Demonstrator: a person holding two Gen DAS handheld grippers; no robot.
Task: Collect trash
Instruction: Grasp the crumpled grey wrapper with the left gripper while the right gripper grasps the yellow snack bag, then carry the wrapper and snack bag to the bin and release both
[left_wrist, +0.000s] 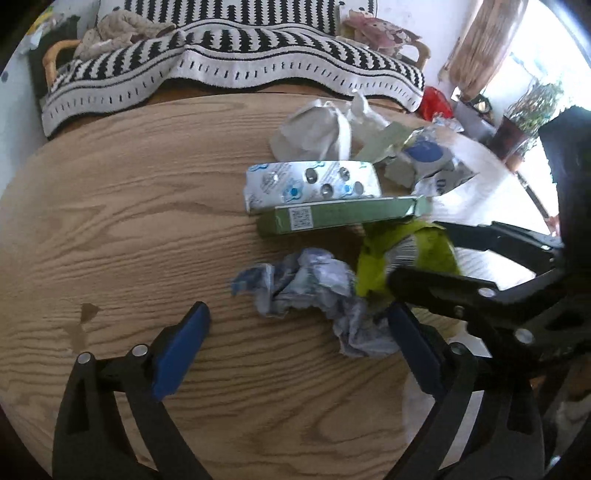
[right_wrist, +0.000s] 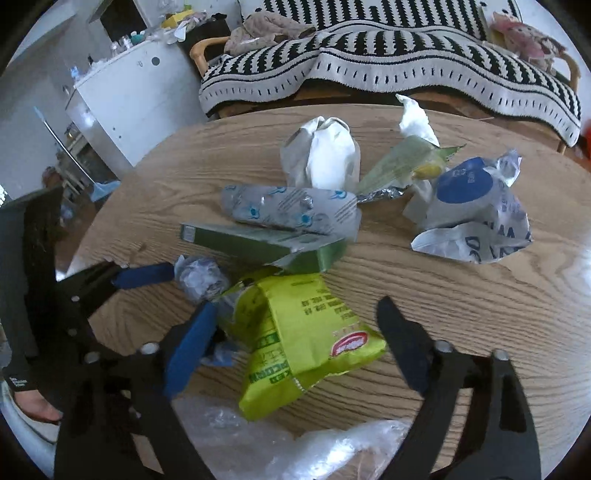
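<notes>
A crumpled blue-and-white paper wad (left_wrist: 314, 291) lies on the wooden table (left_wrist: 129, 221). My left gripper (left_wrist: 297, 308) is open, its blue pads on either side of the wad without pressing it. A yellow-green snack bag (right_wrist: 303, 332) lies flat between the fingers of my right gripper (right_wrist: 299, 304), which is open around it; whether the pads graze the bag's edges I cannot tell. Both grippers sit side by side; in the left wrist view the right gripper (left_wrist: 413, 251) straddles the bag (left_wrist: 402, 251).
Beyond the grippers lie a green box (right_wrist: 258, 247), a silver blister pack (right_wrist: 291, 214), a white paper bag (right_wrist: 321, 155), a green foil wrapper (right_wrist: 399, 166) and a blue-and-white plastic bag (right_wrist: 472, 210). Clear plastic (right_wrist: 295, 443) hangs at the near edge. A striped sofa (left_wrist: 236, 55) stands behind.
</notes>
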